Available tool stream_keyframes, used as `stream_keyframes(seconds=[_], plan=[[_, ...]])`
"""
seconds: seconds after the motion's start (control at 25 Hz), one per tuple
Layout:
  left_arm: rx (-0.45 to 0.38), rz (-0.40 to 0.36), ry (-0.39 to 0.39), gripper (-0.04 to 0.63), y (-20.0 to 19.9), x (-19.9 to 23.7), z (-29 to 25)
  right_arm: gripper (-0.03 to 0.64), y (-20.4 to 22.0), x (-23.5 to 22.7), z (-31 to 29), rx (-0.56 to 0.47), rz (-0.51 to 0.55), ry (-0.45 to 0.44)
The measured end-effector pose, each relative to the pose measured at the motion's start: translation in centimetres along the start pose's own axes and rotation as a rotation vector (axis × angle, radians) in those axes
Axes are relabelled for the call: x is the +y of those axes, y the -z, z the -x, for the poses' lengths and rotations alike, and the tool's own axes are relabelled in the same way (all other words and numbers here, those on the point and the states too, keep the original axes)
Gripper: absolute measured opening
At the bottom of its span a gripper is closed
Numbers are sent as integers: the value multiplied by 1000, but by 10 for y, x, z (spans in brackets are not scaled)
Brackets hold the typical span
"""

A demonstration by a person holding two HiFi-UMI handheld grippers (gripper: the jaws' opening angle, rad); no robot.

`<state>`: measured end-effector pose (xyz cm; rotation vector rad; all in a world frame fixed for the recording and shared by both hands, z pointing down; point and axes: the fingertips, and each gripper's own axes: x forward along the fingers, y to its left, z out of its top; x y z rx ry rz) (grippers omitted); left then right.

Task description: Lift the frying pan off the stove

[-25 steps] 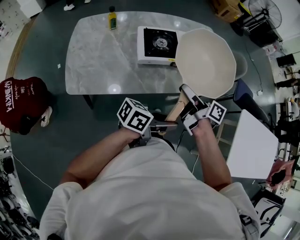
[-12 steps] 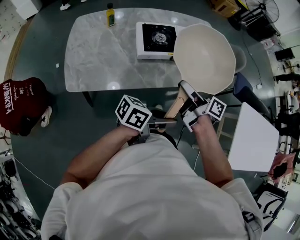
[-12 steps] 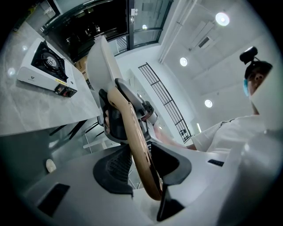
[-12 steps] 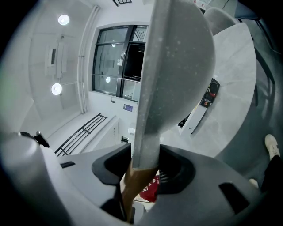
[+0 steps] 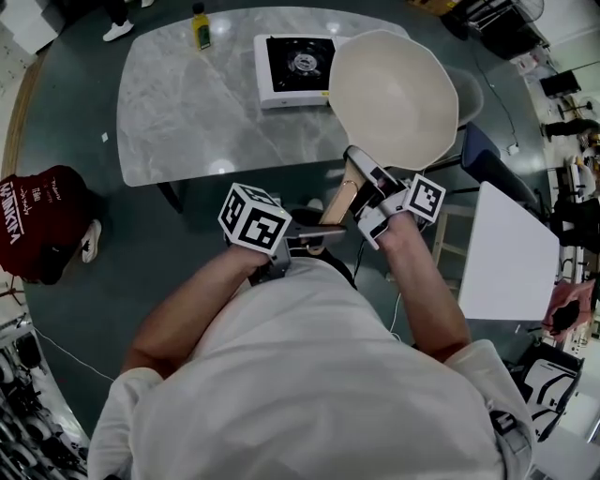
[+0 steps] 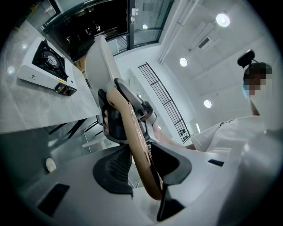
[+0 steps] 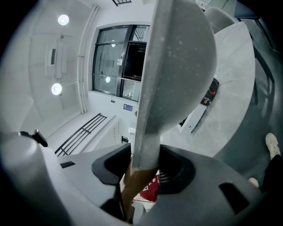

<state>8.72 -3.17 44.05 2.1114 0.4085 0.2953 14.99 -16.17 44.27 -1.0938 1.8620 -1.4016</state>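
The cream frying pan (image 5: 394, 94) hangs in the air over the marble table's (image 5: 187, 122) right end, off the white portable stove (image 5: 292, 67). Its wooden handle (image 5: 336, 202) points back toward me. My right gripper (image 5: 361, 183) is shut on the handle close to the pan. My left gripper (image 5: 314, 236) is shut on the handle's rear end. In the left gripper view the handle (image 6: 137, 145) runs between the pads, with the pan (image 6: 99, 66) and the stove (image 6: 46, 66) beyond. In the right gripper view the pan (image 7: 177, 66) stands edge-on above the gripped handle (image 7: 135, 183).
A yellow bottle (image 5: 200, 26) stands at the table's far edge. A chair (image 5: 483, 155) and a white table (image 5: 506, 253) are at the right. A person in red (image 5: 37, 220) crouches at the left. Equipment clutters the room's edges.
Both grippers keep the same hold on the handle and the pan hangs as before. Only the head view has drifted a little.
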Motion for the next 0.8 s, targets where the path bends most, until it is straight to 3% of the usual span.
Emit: stream_keyframes(seconds=[0.8], plan=[[-5, -9, -4, 147, -2, -5, 3, 183, 2, 7, -3, 16, 9, -14]])
